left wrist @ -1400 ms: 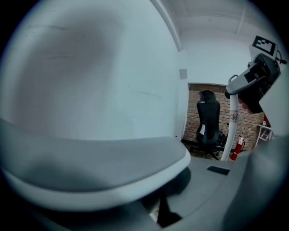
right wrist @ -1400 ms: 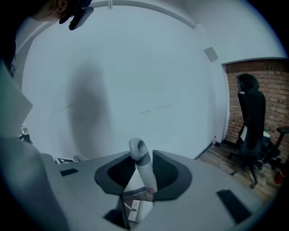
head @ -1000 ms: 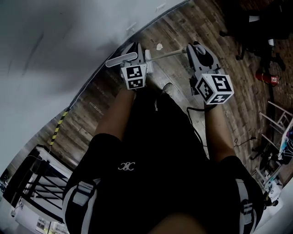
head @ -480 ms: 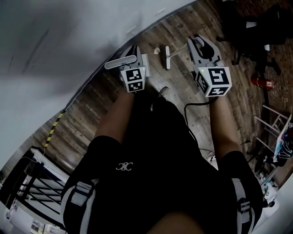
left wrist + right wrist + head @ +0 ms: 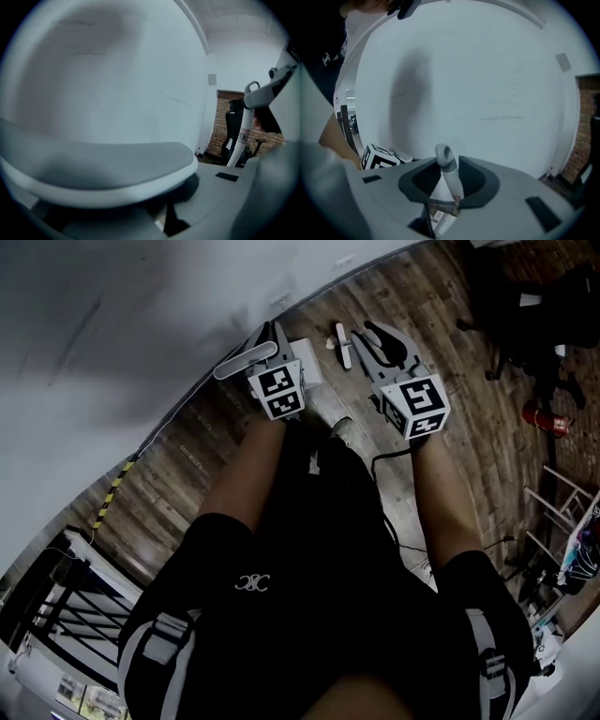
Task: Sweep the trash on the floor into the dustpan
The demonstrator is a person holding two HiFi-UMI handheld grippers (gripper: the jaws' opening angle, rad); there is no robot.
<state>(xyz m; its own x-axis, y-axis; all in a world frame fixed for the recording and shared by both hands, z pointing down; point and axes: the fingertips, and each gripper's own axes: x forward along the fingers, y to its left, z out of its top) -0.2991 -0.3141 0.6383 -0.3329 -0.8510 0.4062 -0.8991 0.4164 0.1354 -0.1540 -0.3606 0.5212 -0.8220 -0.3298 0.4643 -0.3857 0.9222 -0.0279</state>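
In the head view my left gripper [image 5: 275,341] is shut on the dustpan's long grey-white handle [image 5: 246,360]; a white part of the dustpan [image 5: 312,371] shows beside it. The same handle [image 5: 103,168] fills the left gripper view, lying across the jaws. My right gripper [image 5: 364,339] is shut on the broom handle [image 5: 342,345], whose grey looped tip [image 5: 444,157] rises between the jaws of that gripper [image 5: 445,190]. The broom handle [image 5: 243,129] also stands at the right of the left gripper view. A small white scrap [image 5: 326,343] lies on the wooden floor [image 5: 431,324]. The broom head is hidden.
A white wall [image 5: 112,324] curves along the left. A black office chair [image 5: 539,306], a red fire extinguisher [image 5: 546,416] and a metal rack [image 5: 562,507] stand at the right. A black cable [image 5: 398,488] trails on the floor. A dark rack [image 5: 66,615] sits at bottom left.
My right gripper has moved left toward the left gripper, and the broom handle has swung from lying crosswise to pointing almost at the camera. The left gripper still holds the dustpan handle.
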